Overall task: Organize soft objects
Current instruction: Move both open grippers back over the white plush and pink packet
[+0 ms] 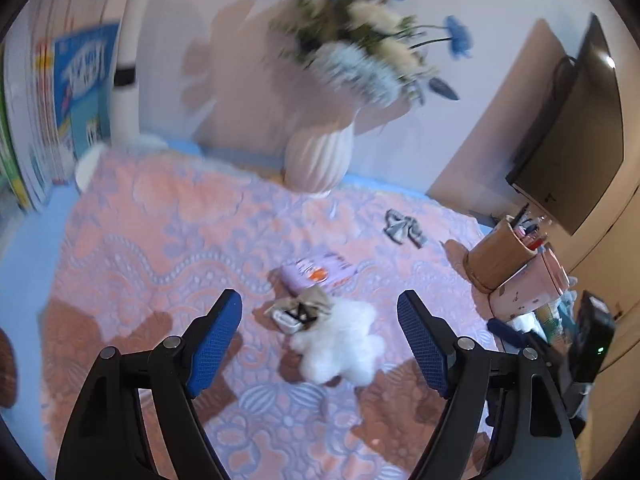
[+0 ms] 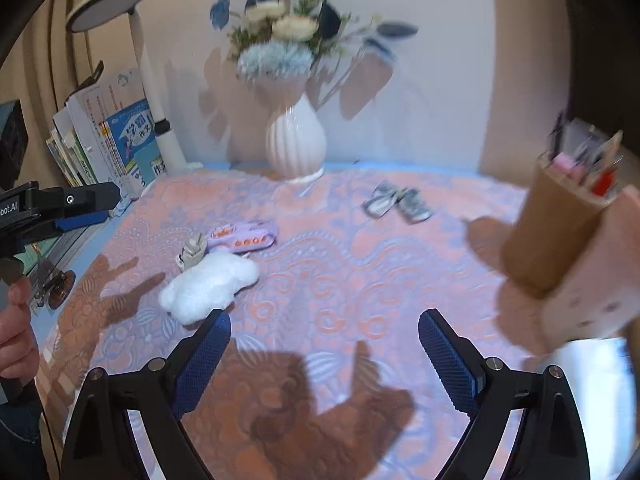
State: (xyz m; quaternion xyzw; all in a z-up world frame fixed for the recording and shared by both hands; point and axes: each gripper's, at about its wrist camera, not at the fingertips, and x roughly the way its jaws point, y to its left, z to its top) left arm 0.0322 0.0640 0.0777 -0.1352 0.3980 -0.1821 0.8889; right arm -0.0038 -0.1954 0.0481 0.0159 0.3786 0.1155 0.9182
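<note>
A white fluffy plush (image 1: pixel 340 344) lies on the pink patterned cloth (image 1: pixel 160 240), between and just beyond my open left gripper (image 1: pixel 320 320). A small beige bow-like item (image 1: pixel 302 306) touches its far side. A purple packet (image 1: pixel 316 272) lies behind them, and a grey striped bow (image 1: pixel 402 228) farther right. In the right wrist view the plush (image 2: pixel 210 284), beige item (image 2: pixel 194 250), purple packet (image 2: pixel 244 236) and grey bow (image 2: pixel 398 200) lie ahead and to the left of my open, empty right gripper (image 2: pixel 324 344). The left gripper (image 2: pixel 80 208) shows at the left edge.
A white ribbed vase (image 2: pixel 296 140) of blue and white flowers stands at the back. Books (image 2: pixel 120 136) and a desk lamp (image 2: pixel 108 4) are at the back left. A wooden pen holder (image 2: pixel 560 224) and a pink cup (image 2: pixel 592 280) stand at the right. A dark monitor (image 1: pixel 576 132) hangs at the right.
</note>
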